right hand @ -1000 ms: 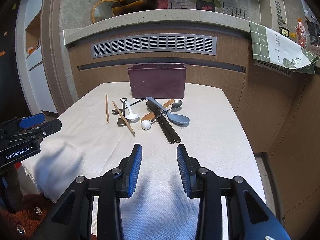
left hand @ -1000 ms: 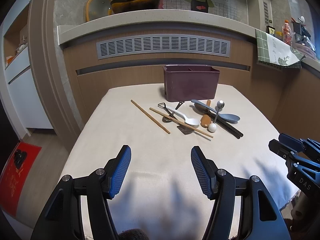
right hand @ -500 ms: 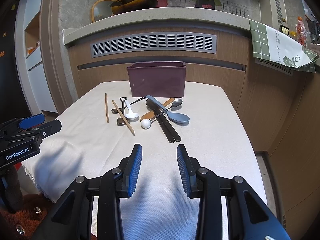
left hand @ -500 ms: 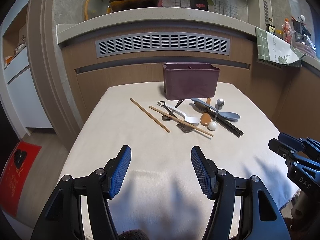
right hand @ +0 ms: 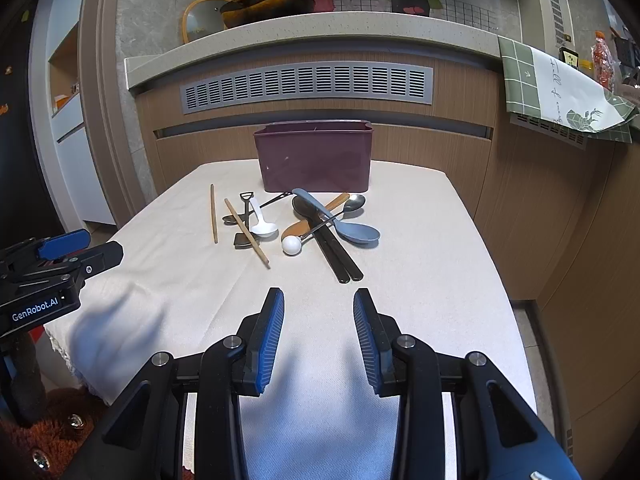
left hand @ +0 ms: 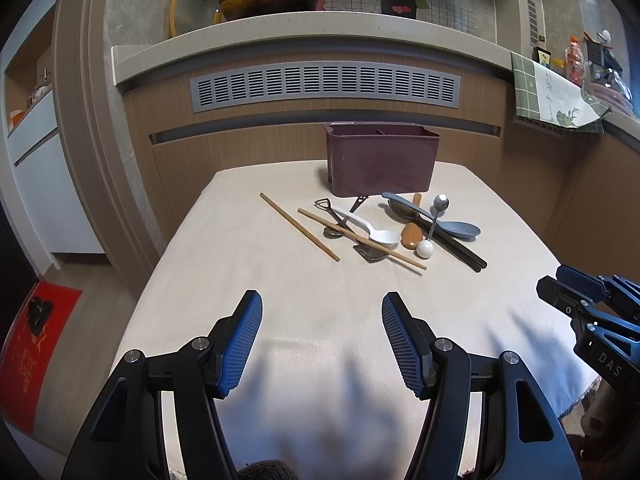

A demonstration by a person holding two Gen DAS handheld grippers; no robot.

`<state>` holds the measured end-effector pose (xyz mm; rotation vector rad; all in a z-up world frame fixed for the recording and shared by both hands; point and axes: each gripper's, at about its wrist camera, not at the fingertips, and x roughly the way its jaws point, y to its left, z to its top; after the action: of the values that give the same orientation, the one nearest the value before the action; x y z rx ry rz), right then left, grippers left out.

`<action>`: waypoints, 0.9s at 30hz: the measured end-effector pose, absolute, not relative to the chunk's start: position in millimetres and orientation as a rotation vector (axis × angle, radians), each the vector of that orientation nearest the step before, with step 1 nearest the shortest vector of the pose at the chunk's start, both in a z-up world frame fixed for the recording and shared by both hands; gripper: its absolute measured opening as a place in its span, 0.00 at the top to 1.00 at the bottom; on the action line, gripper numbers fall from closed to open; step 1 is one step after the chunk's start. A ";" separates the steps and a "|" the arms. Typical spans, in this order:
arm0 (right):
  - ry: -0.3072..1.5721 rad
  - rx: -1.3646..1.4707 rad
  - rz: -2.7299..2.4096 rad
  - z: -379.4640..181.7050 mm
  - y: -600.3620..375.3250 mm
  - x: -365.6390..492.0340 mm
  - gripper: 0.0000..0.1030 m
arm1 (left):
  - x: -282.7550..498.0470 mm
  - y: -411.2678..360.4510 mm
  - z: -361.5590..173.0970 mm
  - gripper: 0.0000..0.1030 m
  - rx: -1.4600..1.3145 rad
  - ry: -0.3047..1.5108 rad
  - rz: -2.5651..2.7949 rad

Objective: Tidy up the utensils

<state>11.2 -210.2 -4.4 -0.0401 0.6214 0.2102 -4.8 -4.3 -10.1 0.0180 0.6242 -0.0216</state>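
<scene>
apparently, holder (left hand: 382,160) compartments' contents stay hidden.

- left gripper (left hand: 322,320) view tips down slightly: holder (left hand: 381,159) and utensils sit a bit lower in frame
- right gripper (right hand: 319,318) view likewise, holder (right hand: 314,156) marginally lower

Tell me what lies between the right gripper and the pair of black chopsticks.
Only bare cream tablecloth lies between the right gripper and the black chopsticks, as the right wrist view shows.
</scene>
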 end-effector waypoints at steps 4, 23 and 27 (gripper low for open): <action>0.623 -0.039 0.209 -4.8 -209.9 10.9 0.68 | 0.6 -3.5 -8.6 0.39 0.020 0.627 -0.023; 0.626 -0.037 0.210 -4.8 -210.5 11.2 0.68 | -6.2 -2.9 -16.9 0.39 0.018 0.634 -0.020; 0.626 -0.036 0.210 -4.8 -210.5 11.4 0.68 | 1.2 -1.7 -11.4 0.39 0.016 0.635 -0.021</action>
<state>11.4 -210.5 -4.8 -0.0364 0.6265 0.2102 1.2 -1.7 -11.4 0.0165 0.6345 -0.0212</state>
